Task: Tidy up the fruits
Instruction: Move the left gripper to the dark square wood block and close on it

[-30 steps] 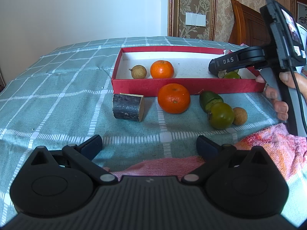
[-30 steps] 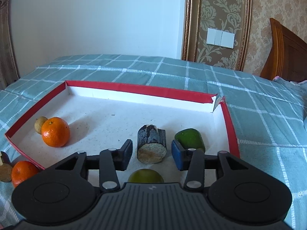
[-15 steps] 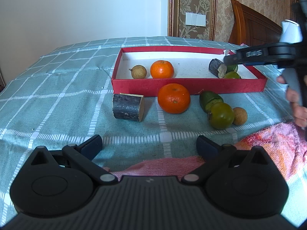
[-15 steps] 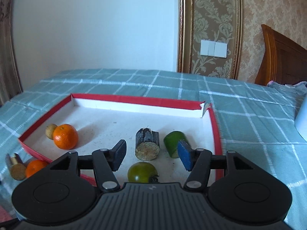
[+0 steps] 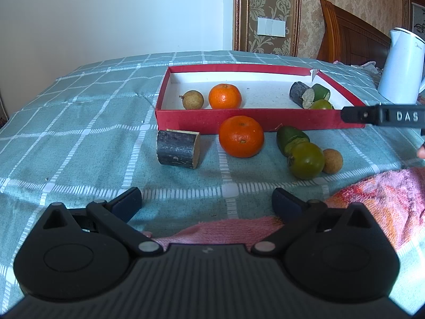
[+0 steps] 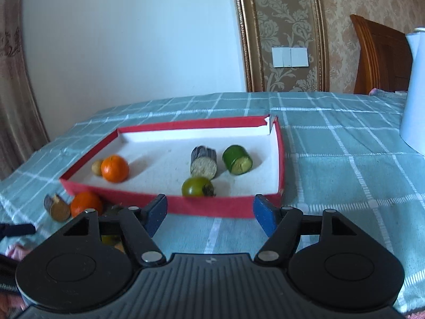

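Now your right gripper is wide open and empty, just outside the red box. Reach for the orange on the cloth; squeeze softly.

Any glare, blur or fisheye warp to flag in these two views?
Left wrist: sharp, soft daylight, mild shadows beside the orange; tablecloth grid bows. Right wrist: sharp too, red tray edges curve, corners vignetted, kettle cropped. No glare in either.
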`<state>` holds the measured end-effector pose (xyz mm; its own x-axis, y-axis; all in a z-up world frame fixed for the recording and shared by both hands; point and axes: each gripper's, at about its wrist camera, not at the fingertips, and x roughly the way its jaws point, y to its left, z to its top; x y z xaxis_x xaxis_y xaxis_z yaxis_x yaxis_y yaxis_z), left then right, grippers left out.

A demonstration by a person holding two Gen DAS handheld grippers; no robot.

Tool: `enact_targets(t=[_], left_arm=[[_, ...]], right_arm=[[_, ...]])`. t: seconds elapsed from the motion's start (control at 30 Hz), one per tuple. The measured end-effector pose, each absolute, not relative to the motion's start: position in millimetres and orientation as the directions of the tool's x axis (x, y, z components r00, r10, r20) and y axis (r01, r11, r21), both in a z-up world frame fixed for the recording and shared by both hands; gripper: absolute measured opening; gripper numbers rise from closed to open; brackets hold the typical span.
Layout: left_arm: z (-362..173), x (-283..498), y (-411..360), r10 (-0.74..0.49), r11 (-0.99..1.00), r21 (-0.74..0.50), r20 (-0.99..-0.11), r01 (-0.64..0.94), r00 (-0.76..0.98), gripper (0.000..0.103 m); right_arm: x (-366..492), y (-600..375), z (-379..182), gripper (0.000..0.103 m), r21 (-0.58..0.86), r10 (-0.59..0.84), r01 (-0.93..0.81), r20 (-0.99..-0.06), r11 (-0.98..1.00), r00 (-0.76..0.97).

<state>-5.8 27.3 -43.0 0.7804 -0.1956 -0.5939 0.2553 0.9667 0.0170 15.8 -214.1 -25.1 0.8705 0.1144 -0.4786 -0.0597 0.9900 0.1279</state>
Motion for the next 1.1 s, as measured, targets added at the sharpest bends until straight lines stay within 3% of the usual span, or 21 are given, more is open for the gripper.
enact_targets(t=[0.33,0.6,0.7,0.9,0.97,1.03,1.1], left_arm=[[-37,6,38,-0.223,0.97,-0.063,-0.604,0.233,0.765,0.103],[-32,21,42,-0.173,0.979,-0.016,-0.594,0.204,0.786,0.102],[-31,24,43,-0.167,0.977,0.008,-0.586,0.212,0.793,0.09],[-36,34,42,-0.172,0.974,0.016,-0.592,0.225,0.787,0.081],[-36,34,41,-0.184,0.971,0.014,-0.586,0.237,0.789,0.073],[-35,33,38,-0.187,0.968,0.033,-0.574,0.251,0.797,0.053],[-34,34,36,-0.203,0.962,0.034,-0.572,0.271,0.794,0.043]], right_arm=[[16,-202,-31,0.071,0.061,0.096,-0.075,-0.507,0.995,0.856],[19,-202,-35,0.071,0.051,0.079,-0.061,-0.532,0.997,0.843],[19,-201,-36,0.071,0.046,0.076,-0.061,-0.532,0.997,0.843],[20,-201,-36,0.071,0.043,0.072,-0.058,-0.535,0.997,0.842],[21,-201,-37,0.071,0.043,0.073,-0.059,-0.536,0.997,0.841],[21,-201,-37,0.071,0.042,0.073,-0.06,-0.54,0.997,0.838],[21,-201,-37,0.071,0.041,0.072,-0.059,-0.539,0.997,0.839]])
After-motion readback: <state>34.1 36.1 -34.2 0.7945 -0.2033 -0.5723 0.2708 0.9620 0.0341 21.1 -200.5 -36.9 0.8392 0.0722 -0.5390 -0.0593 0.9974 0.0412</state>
